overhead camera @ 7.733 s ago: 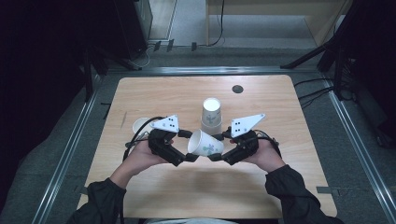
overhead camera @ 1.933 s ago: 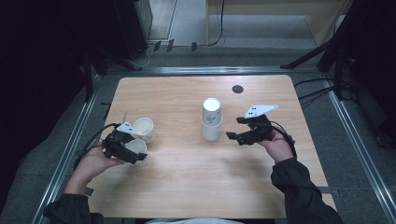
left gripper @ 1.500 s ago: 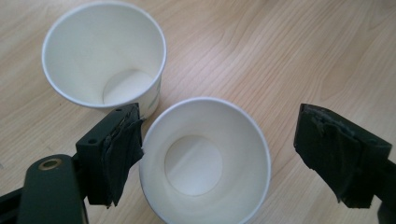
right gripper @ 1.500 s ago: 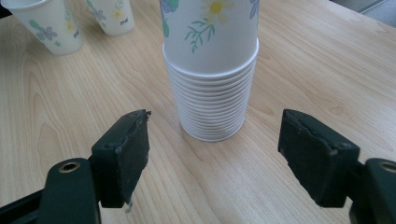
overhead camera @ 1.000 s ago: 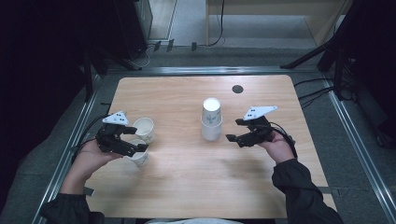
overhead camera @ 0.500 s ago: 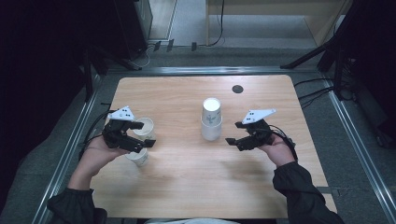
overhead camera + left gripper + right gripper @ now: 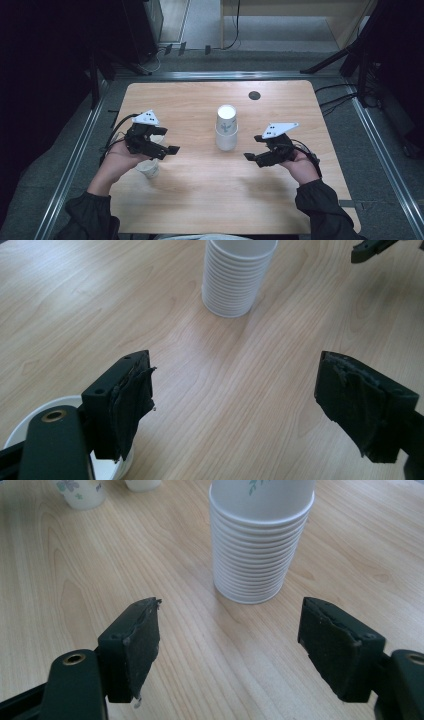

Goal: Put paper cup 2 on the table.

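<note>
The left gripper (image 7: 161, 145) hovered over the table's (image 7: 200, 200) left side, jaws wide apart with nothing between them! Right beneath it stood a single cup (image 7: 149, 169), upright, its white rim peeking out under the left jaw in the left gripper view (image 7: 30, 425). That cup was free, no jaw closed on it.

In the middle of the table stood the stack (image 7: 226, 128) of nested cups, upside down, well apart from both tools. The left gripper view looked straight at it (image 7: 235, 280), with bare wood between it and the jaws.

On the other side, the right gripper (image 7: 257, 154) sat low and near the stack, pointing at it. Its jaws gaped open too, empty, the stack (image 7: 260, 545) framed just beyond them. Two more cups (image 7: 82, 492) showed at the far edge of the right gripper view.
</note>
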`<state>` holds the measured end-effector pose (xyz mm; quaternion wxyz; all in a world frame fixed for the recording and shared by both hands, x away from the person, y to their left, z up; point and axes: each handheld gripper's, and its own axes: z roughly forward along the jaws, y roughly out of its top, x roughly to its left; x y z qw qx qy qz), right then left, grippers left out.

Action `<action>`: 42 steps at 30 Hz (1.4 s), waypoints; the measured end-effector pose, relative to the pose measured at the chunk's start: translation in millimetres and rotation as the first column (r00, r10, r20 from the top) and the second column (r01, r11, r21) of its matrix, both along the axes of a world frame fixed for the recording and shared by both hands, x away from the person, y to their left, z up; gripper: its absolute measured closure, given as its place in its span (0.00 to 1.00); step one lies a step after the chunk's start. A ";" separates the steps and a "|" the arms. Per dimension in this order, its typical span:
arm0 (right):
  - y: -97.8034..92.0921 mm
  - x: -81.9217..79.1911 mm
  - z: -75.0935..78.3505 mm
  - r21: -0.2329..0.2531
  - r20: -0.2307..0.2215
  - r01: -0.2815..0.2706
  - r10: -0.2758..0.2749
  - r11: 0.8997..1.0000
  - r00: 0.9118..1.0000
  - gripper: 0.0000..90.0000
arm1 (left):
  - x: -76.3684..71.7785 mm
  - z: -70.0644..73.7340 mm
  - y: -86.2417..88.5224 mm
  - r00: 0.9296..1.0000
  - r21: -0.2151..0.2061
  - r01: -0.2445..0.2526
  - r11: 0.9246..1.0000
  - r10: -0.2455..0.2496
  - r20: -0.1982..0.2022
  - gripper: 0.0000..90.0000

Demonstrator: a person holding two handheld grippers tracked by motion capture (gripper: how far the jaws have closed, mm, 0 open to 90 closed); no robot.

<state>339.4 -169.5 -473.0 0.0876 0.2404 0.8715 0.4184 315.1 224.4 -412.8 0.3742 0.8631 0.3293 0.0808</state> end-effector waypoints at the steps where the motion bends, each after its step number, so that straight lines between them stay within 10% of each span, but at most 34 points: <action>1: -0.4 -1.0 -0.3 -0.001 0.003 -0.001 0.001 1.000 1.000 0.28 | 0.8 -0.4 -2.4 1.000 -0.002 0.001 1.000 -0.001 0.001 0.17; 42: -0.6 -23.6 -6.8 -0.025 -0.007 -0.021 0.021 0.999 1.000 0.27 | -4.3 -34.6 -108.3 0.997 -0.021 0.078 0.997 -0.077 0.030 0.17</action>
